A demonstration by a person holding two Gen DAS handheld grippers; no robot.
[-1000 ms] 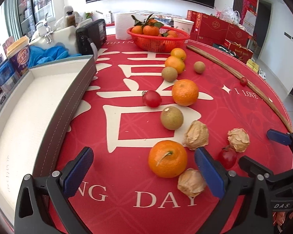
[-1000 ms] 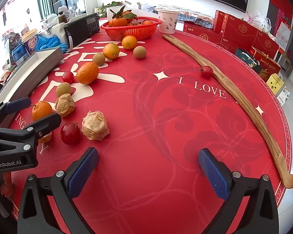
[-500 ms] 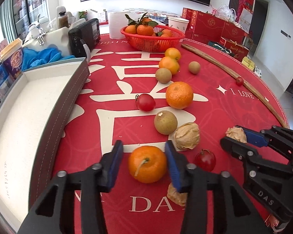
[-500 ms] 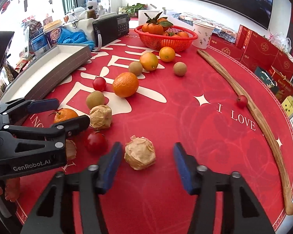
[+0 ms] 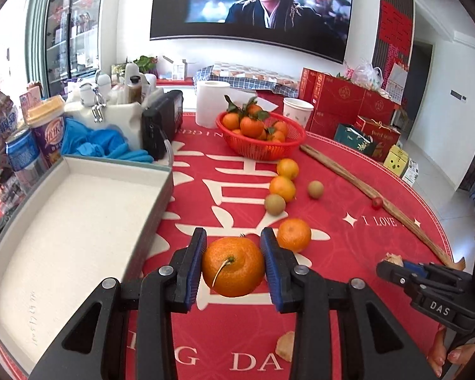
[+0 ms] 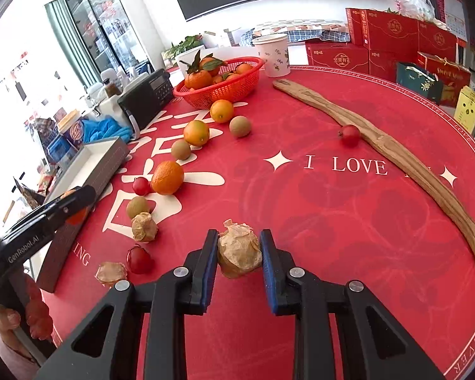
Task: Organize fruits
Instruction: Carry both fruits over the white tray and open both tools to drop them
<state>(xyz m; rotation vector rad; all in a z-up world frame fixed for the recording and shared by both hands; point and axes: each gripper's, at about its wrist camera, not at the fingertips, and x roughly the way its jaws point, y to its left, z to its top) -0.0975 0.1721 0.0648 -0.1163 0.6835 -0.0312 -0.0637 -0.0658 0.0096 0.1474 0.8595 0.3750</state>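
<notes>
My left gripper [image 5: 233, 266] is shut on a stemmed orange [image 5: 233, 267] and holds it above the red tablecloth, just right of the grey box [image 5: 161, 196]. In the right wrist view my right gripper [image 6: 239, 255] is shut on a papery brown husk fruit [image 6: 239, 251], lifted slightly off the cloth. A row of oranges [image 6: 167, 178], brownish-green round fruits [image 6: 138, 207], small red fruits [image 6: 139, 259] and other husk fruits [image 6: 144, 226] runs diagonally toward the red basket [image 6: 228, 87] of tangerines.
A long wooden stick [image 6: 395, 155] lies along the table's right side with a red fruit [image 6: 349, 135] against it. A black radio [image 5: 161, 123], paper cup [image 5: 297, 110], paper roll [image 5: 212, 103], blue cloth and drink cans crowd the back left. Red gift boxes [image 5: 338, 98] stand behind.
Both grippers went from wide open to shut, the left on the stemmed orange and the right on the husk fruit. Both have since risen and tipped up, lifting their fruit off the cloth.
</notes>
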